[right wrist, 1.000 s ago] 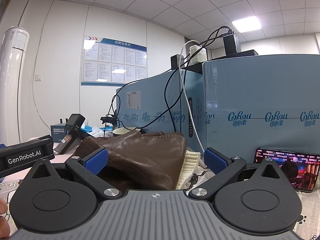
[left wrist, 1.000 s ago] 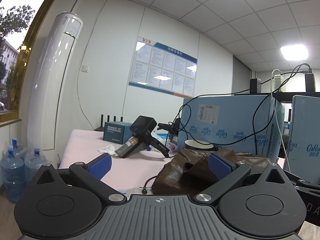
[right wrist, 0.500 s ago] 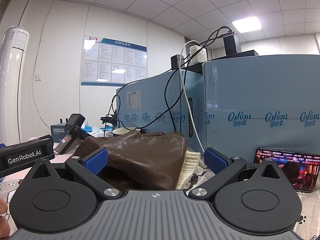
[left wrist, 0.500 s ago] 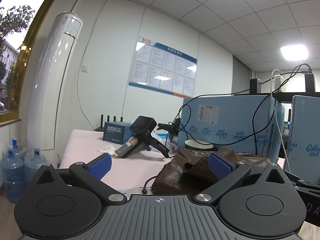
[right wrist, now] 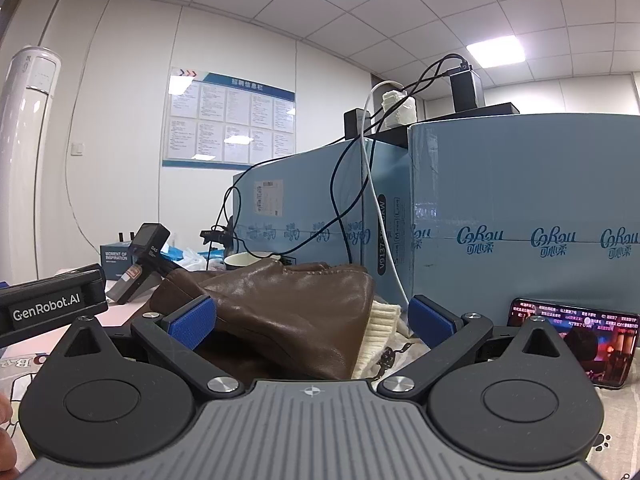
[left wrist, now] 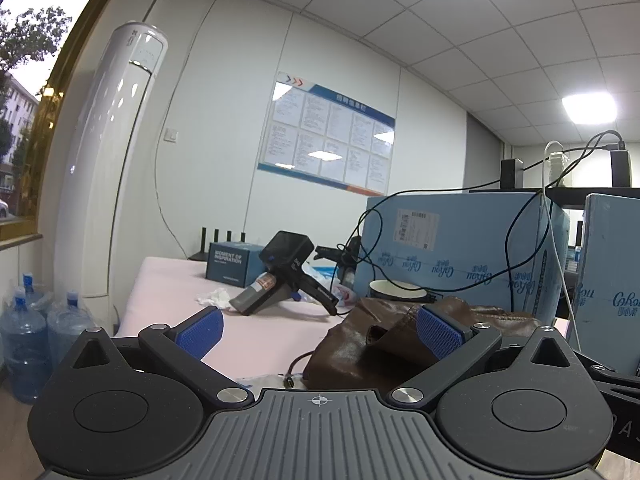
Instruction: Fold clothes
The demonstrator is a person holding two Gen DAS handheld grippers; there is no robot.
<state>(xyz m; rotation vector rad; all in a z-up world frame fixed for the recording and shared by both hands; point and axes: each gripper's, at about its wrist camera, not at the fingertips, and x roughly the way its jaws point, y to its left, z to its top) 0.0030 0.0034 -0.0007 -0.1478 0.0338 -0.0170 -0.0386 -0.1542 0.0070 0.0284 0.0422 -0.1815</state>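
I hold both tools low over the desk (left wrist: 256, 332), each with its blue pads spread wide and gripping nothing. A crumpled brown leather jacket (right wrist: 296, 312) lies heaped straight ahead of my right tool (right wrist: 310, 318), filling the gap between its pads without clearly touching them. From my left tool (left wrist: 318, 330) the jacket (left wrist: 360, 350) sits toward the right pad (its folded edge right behind that pad). A cream knit (right wrist: 380, 320) peeks out from under the jacket's right side. Tall blue boxes (right wrist: 520, 216) wall off the far side; a phone (right wrist: 572, 340) leans at right. Bare pink surface stretches left.
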